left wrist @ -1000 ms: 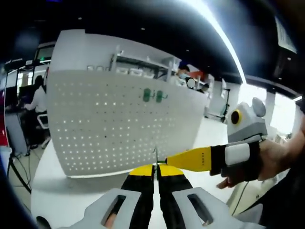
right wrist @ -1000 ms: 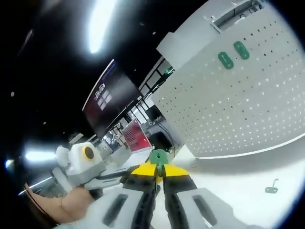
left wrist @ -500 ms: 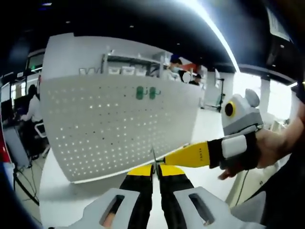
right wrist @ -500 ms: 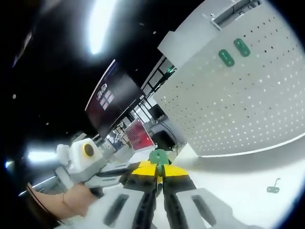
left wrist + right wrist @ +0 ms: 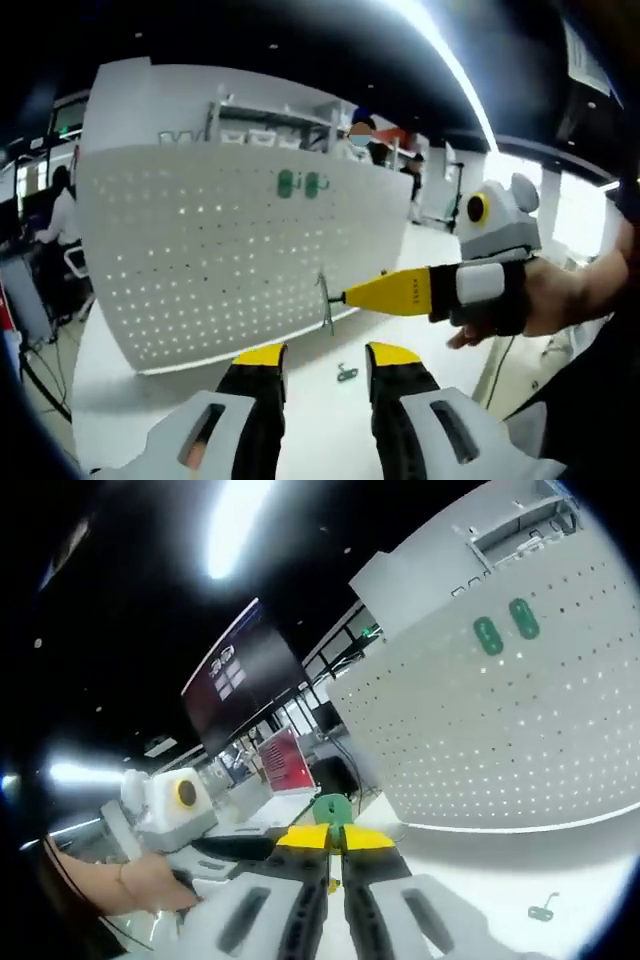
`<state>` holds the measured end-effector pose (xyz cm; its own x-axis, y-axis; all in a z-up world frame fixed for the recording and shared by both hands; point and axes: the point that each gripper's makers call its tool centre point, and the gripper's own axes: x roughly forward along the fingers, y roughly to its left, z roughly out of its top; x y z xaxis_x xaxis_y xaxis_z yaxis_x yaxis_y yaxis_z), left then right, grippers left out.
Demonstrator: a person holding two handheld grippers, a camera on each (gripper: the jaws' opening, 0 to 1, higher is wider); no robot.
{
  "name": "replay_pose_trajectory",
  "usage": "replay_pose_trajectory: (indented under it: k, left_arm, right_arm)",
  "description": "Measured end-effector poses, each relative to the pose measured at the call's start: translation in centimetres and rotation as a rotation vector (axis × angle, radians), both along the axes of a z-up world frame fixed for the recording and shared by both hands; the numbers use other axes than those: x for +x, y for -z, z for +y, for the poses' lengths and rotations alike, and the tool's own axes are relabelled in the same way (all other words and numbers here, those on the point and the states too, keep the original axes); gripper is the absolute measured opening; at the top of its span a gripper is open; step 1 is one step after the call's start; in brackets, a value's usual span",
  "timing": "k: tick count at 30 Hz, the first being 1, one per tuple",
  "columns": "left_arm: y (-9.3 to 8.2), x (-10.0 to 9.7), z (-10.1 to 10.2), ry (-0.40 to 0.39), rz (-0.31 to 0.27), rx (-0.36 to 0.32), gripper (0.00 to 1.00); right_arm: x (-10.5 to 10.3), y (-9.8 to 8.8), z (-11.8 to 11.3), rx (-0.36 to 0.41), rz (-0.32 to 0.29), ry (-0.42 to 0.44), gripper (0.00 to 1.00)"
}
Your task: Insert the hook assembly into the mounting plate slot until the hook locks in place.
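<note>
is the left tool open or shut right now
Open. In the left gripper view the left tool has its two yellow-tipped jaws spread apart with nothing between them, and the white table shows through the gap.

Ahead: the white pegboard stands upright across my front, blocking passage beyond it.
Between my jaws: my left gripper is spread, bare white table in the gap.
In the way: my right gripper reaches in from the right, holding a thin metal hook just before the board.
Tabletop: a small green part lies near the board's foot; open table around it.
</note>
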<state>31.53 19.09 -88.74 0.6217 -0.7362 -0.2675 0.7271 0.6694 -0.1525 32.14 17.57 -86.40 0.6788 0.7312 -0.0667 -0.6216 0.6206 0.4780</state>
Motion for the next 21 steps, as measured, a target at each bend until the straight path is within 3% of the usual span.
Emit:
replay_pose_trajectory:
  k: [2, 8, 16, 21]
  left_arm:
    - [-0.5, -0.2, -0.2, 0.008, 0.009, -0.038, 0.47]
    - [-1.0, -0.8, -0.8, 0.033, -0.020, -0.051, 0.73]
    - [-1.3, -1.8, -1.2, 0.059, -0.026, -0.062, 0.88]
    - [-1.8, -1.7, -1.2, 0.040, -0.053, -0.079, 0.92]
  right_arm:
    - [0.1, 0.0, -0.2, -0.017, -0.014, -0.001, 0.00]
    - [-0.2, 0.1, -0.5, -0.059, -0.059, 0.006, 0.00]
    - [-0.2, 0.1, -0.8, -0.094, -0.095, 0.010, 0.00]
    - [-0.1, -0.2, -1.1, -0.110, -0.127, 0.042, 0.00]
